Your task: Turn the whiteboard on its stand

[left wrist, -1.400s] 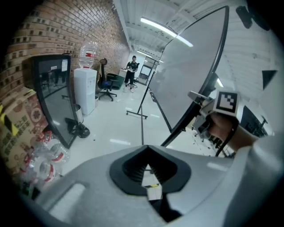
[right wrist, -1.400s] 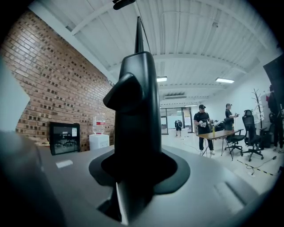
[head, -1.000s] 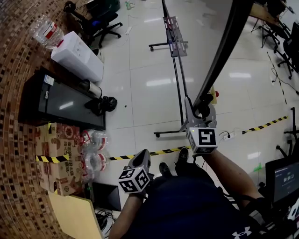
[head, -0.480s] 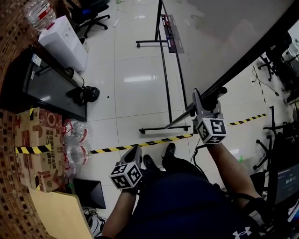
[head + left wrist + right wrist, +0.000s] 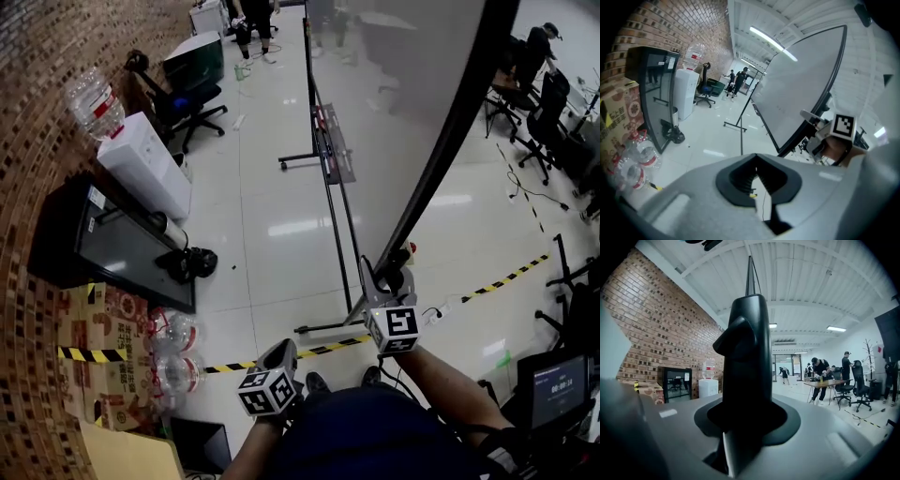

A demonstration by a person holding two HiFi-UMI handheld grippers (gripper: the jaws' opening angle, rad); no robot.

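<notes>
The whiteboard (image 5: 403,94) hangs tilted on its black wheeled stand (image 5: 324,178), with its dark frame edge (image 5: 450,159) running down to my right gripper (image 5: 387,281). That gripper is shut on the board's lower corner. In the right gripper view the black corner piece (image 5: 747,357) stands upright between the jaws of the right gripper (image 5: 743,427). My left gripper (image 5: 284,354) is held low near the person's body, away from the board. Its jaws (image 5: 757,176) are shut with nothing in them. The left gripper view shows the board (image 5: 797,89) from the side.
A black screen (image 5: 122,248) lies by the brick wall, with a white water dispenser (image 5: 145,164) and its bottle (image 5: 94,98) behind it. Cardboard boxes (image 5: 112,347) and plastic bottles sit nearer. Yellow-black tape (image 5: 323,351) crosses the floor. Office chairs (image 5: 192,94) and people stand farther back.
The board's dark edge now stands steeper than half a second ago, and my right gripper has come lower and left with the corner still in it. The left gripper stays near the body.
</notes>
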